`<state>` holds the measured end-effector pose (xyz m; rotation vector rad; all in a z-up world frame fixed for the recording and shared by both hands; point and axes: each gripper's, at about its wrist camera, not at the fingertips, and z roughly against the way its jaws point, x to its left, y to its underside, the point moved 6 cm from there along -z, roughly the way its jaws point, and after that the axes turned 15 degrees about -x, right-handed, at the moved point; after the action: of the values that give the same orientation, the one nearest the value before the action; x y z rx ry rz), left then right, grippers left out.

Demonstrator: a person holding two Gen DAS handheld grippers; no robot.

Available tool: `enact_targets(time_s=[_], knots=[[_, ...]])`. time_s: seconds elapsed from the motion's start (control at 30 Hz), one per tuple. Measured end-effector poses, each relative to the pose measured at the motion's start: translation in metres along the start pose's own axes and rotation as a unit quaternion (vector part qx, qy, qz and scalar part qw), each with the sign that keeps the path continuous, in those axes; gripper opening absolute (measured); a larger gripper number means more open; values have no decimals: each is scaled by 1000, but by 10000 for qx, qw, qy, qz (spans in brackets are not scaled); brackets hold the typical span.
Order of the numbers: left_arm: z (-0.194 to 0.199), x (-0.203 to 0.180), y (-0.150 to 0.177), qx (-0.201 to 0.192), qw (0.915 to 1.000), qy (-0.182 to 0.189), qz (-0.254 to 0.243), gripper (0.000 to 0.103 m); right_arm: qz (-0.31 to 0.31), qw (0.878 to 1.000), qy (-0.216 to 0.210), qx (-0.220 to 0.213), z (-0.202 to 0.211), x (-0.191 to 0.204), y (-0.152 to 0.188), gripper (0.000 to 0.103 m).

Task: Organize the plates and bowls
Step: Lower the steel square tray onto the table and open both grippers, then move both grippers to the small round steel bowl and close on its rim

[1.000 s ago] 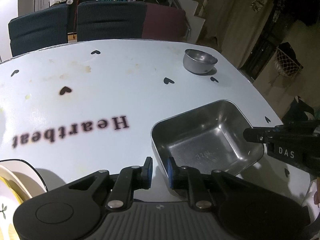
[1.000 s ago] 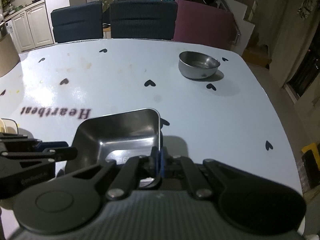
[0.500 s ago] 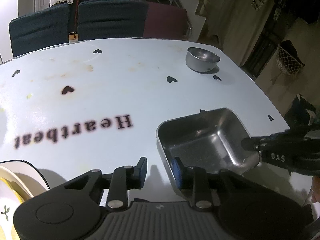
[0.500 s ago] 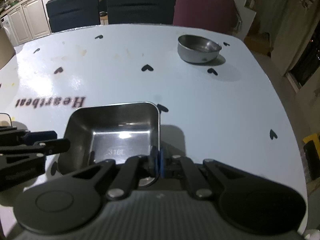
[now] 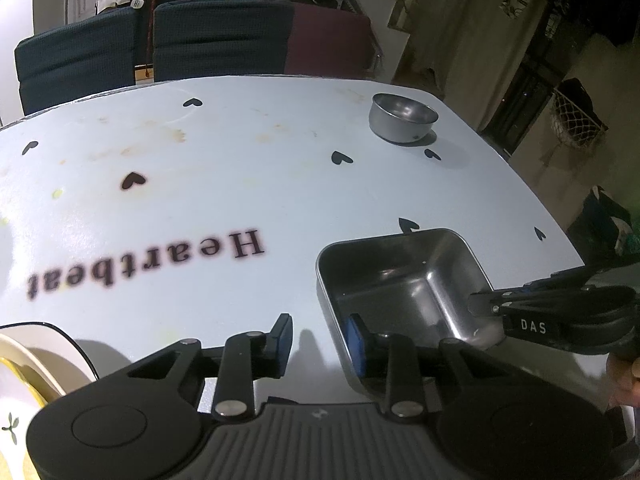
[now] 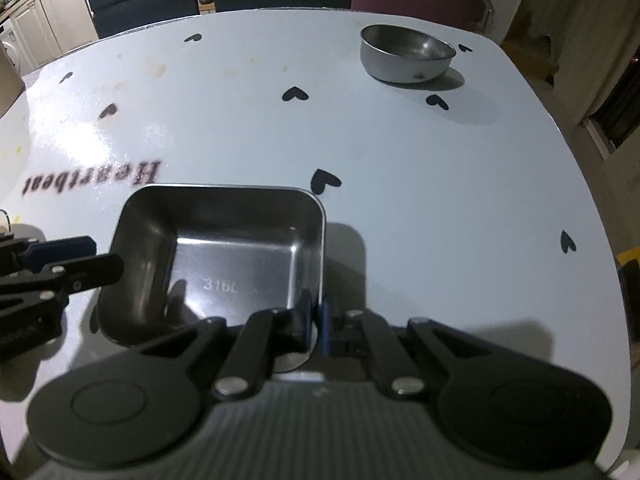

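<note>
Here's the square steel dish (image 6: 224, 256), shiny, round-cornered, empty, "316L" stamped on its floor, a mark only the right wrist view reads. It sits near the front edge of the glossy pale counter (image 6: 420, 152) printed with black hearts. The right hand-held gripper (image 6: 316, 320) pinches its right wall tight. The left hand-held gripper (image 5: 320, 340) has just been opening, its jaws astride the dish's left wall, pads clear. A round steel bowl (image 5: 402, 118) stands empty, far back. The left view alone catches a cream, black-rimmed plate (image 5: 36, 364).

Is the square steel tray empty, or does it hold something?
Empty. The right wrist view shows the square steel tray's bare floor with its stamped marking, and only the right hand-held gripper is clamped on its rim.
</note>
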<state>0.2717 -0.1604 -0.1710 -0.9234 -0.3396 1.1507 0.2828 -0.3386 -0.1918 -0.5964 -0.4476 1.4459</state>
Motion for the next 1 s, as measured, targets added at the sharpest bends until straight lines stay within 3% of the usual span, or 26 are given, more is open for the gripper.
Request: enact_targets(time_s=[0.27,0.4,0.5,0.53,0.6,0.67,0.83,0.9,1.0], knots=[[-1,2,3,86,9999,-110,-14,49,-6,10000,-13,16,-3,-1,1,9],[-6,7,8,222,9995,-232,-53,77,-70,10000,48,36,-4,-4,2,21],[-5,8,8,220,9996,-165,16,91,-130,9999,-99,6,-4,-5,3,24],[-4,8,7,193,9997,-150,37,96,-181,9995,-241,-47,-2,-5,2,28],[-2,10,4,138,9998,-142,96,101,-222,9989,-366,-212,3,-6,-1,56],[0,11,1,112,9997,-146,161,103,-243,9980,-402,-428,8,-9,-5,67],[4,13,-9,-44,9994,-109,339,103,-572,9931,-467,-908,25,-23,-16,84],[7,11,-14,-172,9989,-16,437,103,-699,9899,-391,-1170,33,-29,-21,100],[11,8,-24,-397,9979,-7,520,103,-992,9809,-340,-1636,45,-42,-31,103]])
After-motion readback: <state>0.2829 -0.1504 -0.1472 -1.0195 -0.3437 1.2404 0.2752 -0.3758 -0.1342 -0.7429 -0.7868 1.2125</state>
